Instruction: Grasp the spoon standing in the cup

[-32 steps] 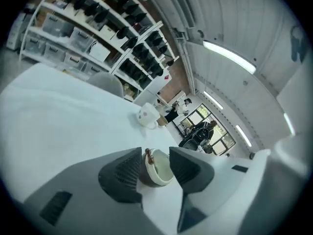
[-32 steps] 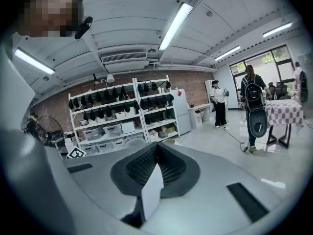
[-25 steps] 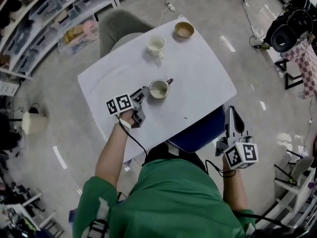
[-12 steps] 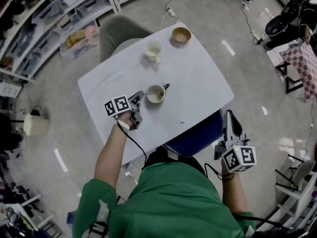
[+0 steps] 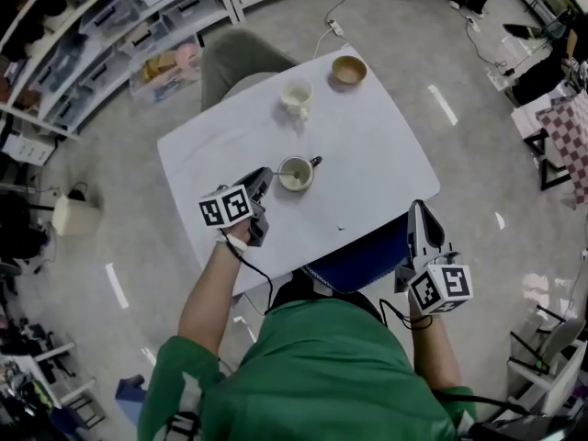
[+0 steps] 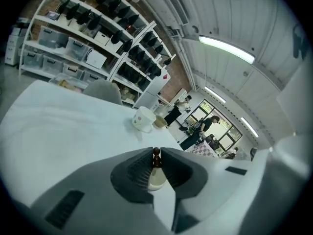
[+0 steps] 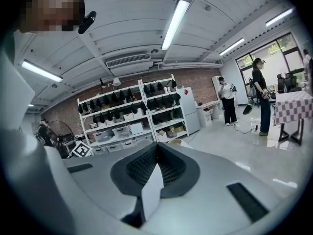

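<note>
A pale cup (image 5: 296,174) with a dark handle stands mid-table on the white table (image 5: 367,145). A thin spoon (image 5: 279,173) leans out of it toward the left. My left gripper (image 5: 265,180) has just been closing and is now shut on the spoon's end. In the left gripper view the spoon's dark tip (image 6: 156,157) is pinched between the jaws of the left gripper (image 6: 156,151), and the cup (image 6: 156,179) shows just behind. My right gripper (image 5: 419,217) hangs off the table's near right edge. In its own view the right gripper (image 7: 156,148) is shut, with nothing held.
A white mug (image 5: 296,96) and a wooden bowl (image 5: 348,69) stand at the table's far side; the mug (image 6: 143,119) also shows in the left gripper view. A grey chair (image 5: 241,60) sits behind the table, a blue seat (image 5: 363,246) at its near edge. Shelves line the far left.
My left gripper, open beside the cup a second ago, has closed on the spoon's end and risen slightly. The spoon now leans toward it. The right gripper has stayed put.
</note>
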The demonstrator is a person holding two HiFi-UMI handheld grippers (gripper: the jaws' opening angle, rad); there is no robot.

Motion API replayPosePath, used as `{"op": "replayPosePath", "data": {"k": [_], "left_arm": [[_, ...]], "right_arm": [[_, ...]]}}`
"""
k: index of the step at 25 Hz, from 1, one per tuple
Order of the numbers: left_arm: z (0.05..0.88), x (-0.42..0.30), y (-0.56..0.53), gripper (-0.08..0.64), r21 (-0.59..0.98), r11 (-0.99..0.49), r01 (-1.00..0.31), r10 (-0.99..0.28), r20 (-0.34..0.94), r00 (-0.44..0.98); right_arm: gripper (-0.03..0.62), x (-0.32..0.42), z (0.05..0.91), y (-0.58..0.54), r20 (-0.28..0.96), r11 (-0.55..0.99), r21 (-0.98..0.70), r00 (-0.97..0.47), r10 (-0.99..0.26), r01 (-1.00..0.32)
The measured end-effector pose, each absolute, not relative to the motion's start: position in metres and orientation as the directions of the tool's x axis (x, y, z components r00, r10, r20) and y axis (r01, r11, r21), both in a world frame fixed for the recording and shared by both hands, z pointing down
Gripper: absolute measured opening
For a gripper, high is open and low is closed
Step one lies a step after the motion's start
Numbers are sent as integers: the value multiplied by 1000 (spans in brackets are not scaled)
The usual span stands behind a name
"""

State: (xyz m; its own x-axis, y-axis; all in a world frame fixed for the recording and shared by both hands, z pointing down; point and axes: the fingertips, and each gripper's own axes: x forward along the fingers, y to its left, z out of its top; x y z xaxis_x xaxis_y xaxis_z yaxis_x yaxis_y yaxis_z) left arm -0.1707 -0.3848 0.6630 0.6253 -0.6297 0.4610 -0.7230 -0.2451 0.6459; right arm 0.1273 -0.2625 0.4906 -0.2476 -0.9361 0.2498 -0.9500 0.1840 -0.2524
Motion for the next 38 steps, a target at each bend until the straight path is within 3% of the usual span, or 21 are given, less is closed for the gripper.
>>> {"op": "replayPosePath", "data": {"k": [13,32,38], "left_arm": [[570,-140,-340,61,209,-555,-805,-710,386,589],[509,-138,-296,61,-47,-553,-832,-802,302,516],[488,-147,-290,61,-19,-532,-847,-822,250,511]], "right_arm": [[21,96,484,-279,224,336,-261,-395,-891,-905],[21,82,469,-277,189,409,-250,-458,-868,-878],[21,78,458,-278,165,425,-237,-467,-869,-874]]}}
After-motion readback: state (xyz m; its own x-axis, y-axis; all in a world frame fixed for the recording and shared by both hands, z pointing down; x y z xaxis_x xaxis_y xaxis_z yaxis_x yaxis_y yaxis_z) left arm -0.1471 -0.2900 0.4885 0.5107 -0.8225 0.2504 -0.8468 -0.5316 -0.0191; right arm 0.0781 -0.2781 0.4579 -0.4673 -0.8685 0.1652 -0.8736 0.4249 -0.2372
